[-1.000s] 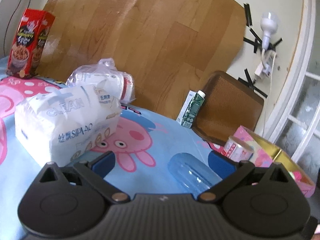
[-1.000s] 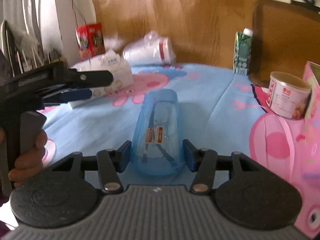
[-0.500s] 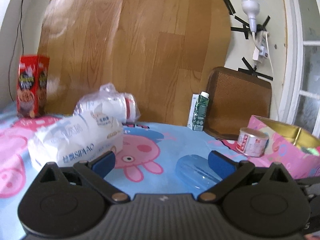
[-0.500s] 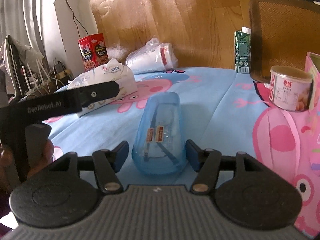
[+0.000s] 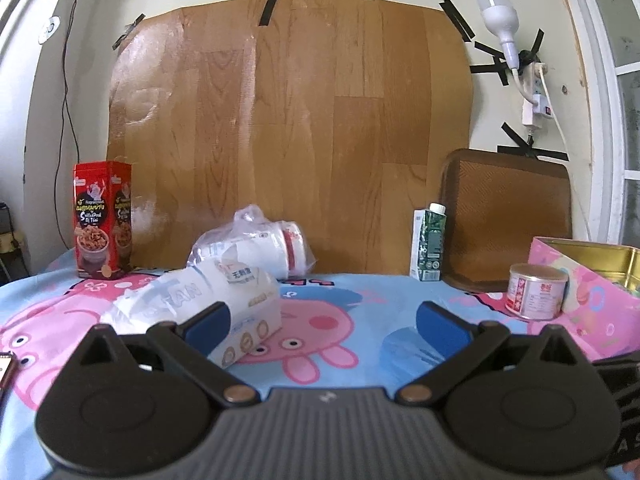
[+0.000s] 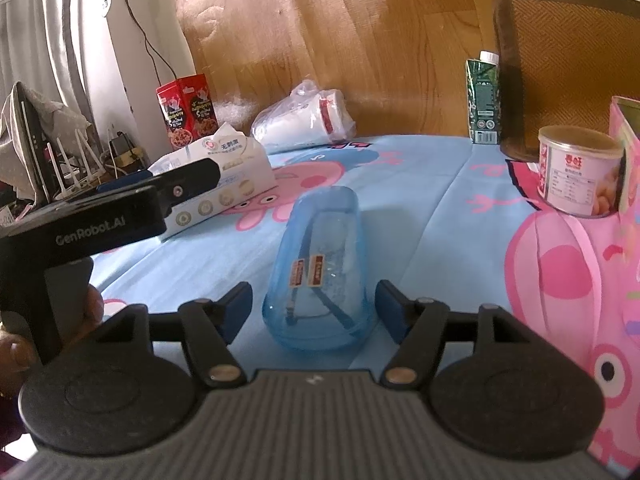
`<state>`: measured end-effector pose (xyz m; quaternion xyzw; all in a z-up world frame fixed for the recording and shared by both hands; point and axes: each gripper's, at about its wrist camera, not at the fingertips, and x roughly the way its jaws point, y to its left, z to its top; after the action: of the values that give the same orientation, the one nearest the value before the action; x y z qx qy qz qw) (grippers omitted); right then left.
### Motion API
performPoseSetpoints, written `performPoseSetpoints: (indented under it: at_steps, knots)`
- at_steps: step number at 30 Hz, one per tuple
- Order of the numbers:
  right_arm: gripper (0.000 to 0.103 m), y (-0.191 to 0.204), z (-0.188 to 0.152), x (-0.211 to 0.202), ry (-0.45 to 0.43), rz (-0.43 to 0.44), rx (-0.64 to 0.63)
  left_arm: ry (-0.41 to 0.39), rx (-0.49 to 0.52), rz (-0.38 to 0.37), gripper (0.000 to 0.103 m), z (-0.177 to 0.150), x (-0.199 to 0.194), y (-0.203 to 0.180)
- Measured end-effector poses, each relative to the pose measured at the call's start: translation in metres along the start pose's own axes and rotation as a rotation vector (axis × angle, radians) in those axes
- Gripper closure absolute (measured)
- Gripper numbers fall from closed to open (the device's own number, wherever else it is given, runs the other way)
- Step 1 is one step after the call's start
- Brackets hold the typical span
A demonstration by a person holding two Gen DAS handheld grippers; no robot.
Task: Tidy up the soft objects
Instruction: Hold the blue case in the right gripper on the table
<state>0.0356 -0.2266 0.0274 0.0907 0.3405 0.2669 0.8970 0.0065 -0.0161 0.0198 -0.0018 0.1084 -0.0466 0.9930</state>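
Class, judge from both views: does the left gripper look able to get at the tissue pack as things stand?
Probably yes. The left gripper is open, and the tissue pack lies just ahead by its left finger, with nothing between them.

I see a red snack box [image 5: 103, 222] at mid-left, upright vs. the wood-grain panel [image 5: 288, 128] filling the centre bkgd. Green drink carton [image 5: 429, 242] stands right of centre, just beside a brown woven tray [image 5: 506, 216] leaning on the wall. Pink-label can [image 5: 536, 291] at right, touching a pink gift box w/ gold interior [image 5: 588, 264]. Upper right: white bulb [image 5: 499, 14] & power strip [image 5: 534, 92], black tape strips nearby. Cartoon-pig sheet [image 5: 348, 292] covers the surface.
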Motion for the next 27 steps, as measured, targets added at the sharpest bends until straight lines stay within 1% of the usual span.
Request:
performPoseSetpoints:
  at_steps: [6, 15, 18, 23, 27]
  knots:
    - [0.032, -0.0009, -0.0001, -0.0004, 0.000, 0.001, -0.001, -0.001, 0.018, 0.001, 0.000, 0.0000, -0.0002, -0.0022]
    - [0.032, -0.0014, 0.0000, -0.0005, 0.001, 0.002, -0.002, 0.054, -0.013, -0.006, 0.000, -0.0004, 0.0083, 0.0035]
    - [0.032, -0.0010, -0.0001, -0.0003, 0.001, 0.002, -0.001, 0.050, -0.004, -0.010, 0.000, -0.0010, 0.0067, 0.0016]
    - [0.032, -0.0010, 0.0000, -0.0003, 0.001, 0.002, -0.001, 0.035, 0.007, 0.019, 0.000, -0.0008, 0.0043, -0.0005]
    - [0.032, -0.0009, 0.0001, -0.0004, 0.001, 0.001, -0.002, 0.024, 0.017, 0.023, 0.000, -0.0002, 0.0029, -0.0016]
